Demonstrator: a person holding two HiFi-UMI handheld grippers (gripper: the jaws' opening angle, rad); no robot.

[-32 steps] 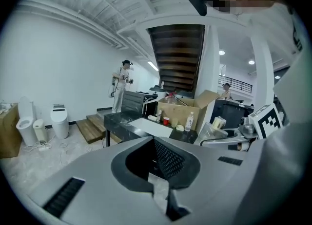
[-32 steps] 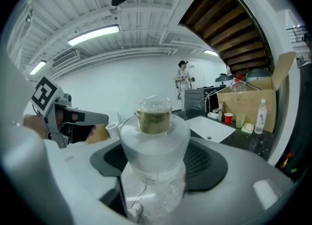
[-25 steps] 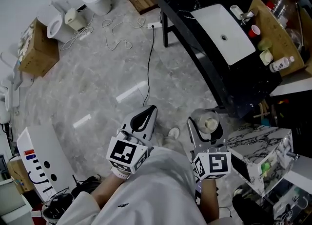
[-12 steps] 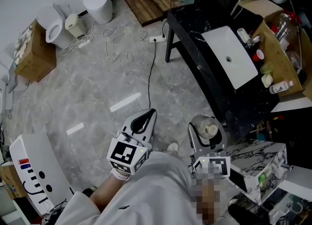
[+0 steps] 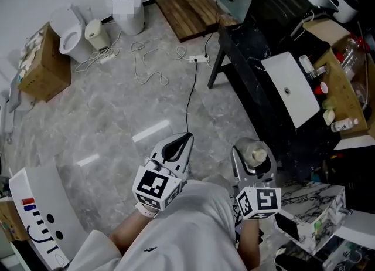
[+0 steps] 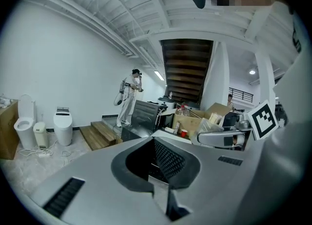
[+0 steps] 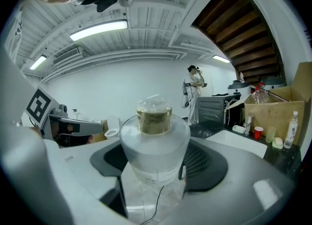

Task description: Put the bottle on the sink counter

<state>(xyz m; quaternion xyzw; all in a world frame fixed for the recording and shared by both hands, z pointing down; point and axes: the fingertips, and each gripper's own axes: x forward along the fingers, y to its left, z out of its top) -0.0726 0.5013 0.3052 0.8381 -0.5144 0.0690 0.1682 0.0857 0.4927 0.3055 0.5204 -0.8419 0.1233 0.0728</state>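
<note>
Right gripper [image 5: 254,153] clamps a clear bottle [image 7: 155,141] near the black sink counter [image 5: 249,53]; left gripper [image 5: 184,140] is closed, empty.

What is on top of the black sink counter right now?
Set in the counter, a white basin; beside it a red cup and items too small to name. The bottle is not there; the right gripper holds it.

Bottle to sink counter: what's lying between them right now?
Nothing but bare floor lies between the bottle and the sink counter, as the head view shows.
</note>
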